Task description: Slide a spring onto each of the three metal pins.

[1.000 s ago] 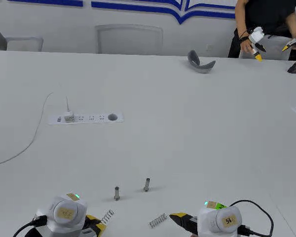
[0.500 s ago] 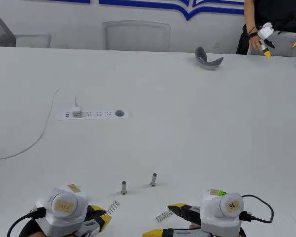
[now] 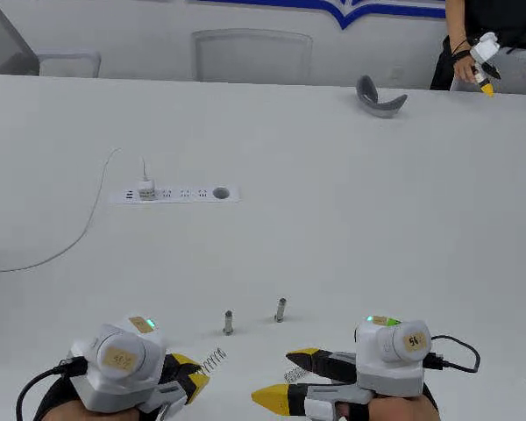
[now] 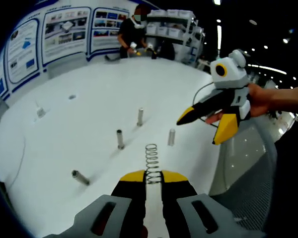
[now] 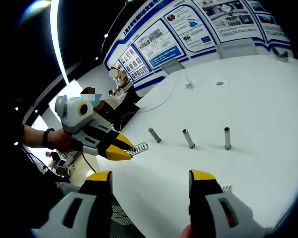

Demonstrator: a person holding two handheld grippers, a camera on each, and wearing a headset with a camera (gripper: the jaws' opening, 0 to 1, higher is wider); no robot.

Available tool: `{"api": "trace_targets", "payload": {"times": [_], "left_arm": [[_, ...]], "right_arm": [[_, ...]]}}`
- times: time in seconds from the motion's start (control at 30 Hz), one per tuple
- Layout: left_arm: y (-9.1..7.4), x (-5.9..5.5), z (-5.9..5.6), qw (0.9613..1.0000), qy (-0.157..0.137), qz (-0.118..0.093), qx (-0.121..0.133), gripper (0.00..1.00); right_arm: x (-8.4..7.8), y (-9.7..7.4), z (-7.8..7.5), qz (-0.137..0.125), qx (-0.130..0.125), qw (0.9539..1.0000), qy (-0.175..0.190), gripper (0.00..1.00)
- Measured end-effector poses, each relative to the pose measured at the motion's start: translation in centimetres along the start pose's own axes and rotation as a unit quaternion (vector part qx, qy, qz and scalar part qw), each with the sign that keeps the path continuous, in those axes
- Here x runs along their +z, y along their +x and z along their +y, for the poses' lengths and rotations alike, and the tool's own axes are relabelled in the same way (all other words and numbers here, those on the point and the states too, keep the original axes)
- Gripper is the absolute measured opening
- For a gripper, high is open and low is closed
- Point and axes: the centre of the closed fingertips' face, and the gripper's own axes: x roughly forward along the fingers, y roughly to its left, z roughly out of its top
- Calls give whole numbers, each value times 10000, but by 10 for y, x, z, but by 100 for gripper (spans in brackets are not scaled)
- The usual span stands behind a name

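Two metal pins (image 3: 228, 322) (image 3: 280, 309) stand upright on the white table (image 3: 333, 228). At the bottom left, my left gripper (image 3: 193, 381) is shut on one end of a spring (image 3: 212, 360). The spring (image 4: 151, 158) sticks out ahead of the closed jaws (image 4: 148, 174), with the pins (image 4: 120, 139) (image 4: 140, 116) beyond it. My right gripper (image 3: 285, 377) is open at the bottom right, and a second spring (image 3: 295, 374) lies on the table between its fingers. From the right gripper (image 5: 151, 176) I see the pins (image 5: 188, 139) (image 5: 227, 138) and another spring (image 5: 154, 134) lying flat.
A power strip (image 3: 175, 194) with a white cable (image 3: 88, 224) lies on the left side of the table. A grey curved object (image 3: 379, 96) sits at the far right. Behind it, a person (image 3: 491, 35) holds other grippers. A small metal piece (image 4: 80, 177) lies left of my left gripper.
The head camera has tilted down, shifting the scene up. My right gripper has come in to the left, so its open jaws now flank the loose spring. The left gripper still holds its spring.
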Motion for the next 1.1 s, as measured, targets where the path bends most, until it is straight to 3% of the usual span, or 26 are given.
{"api": "trace_targets", "payload": {"times": [0.33,0.63,1.1], "left_arm": [[1,4,-18,9991,396,60,-171,10],[6,9,-39,9970,637,-14,-438,10],[7,11,-49,9952,791,-27,-576,10]], "right_arm": [[2,7,13,-2,279,9995,169,56],[5,13,18,15,435,9988,236,45],[1,19,28,109,724,9960,513,30]]}}
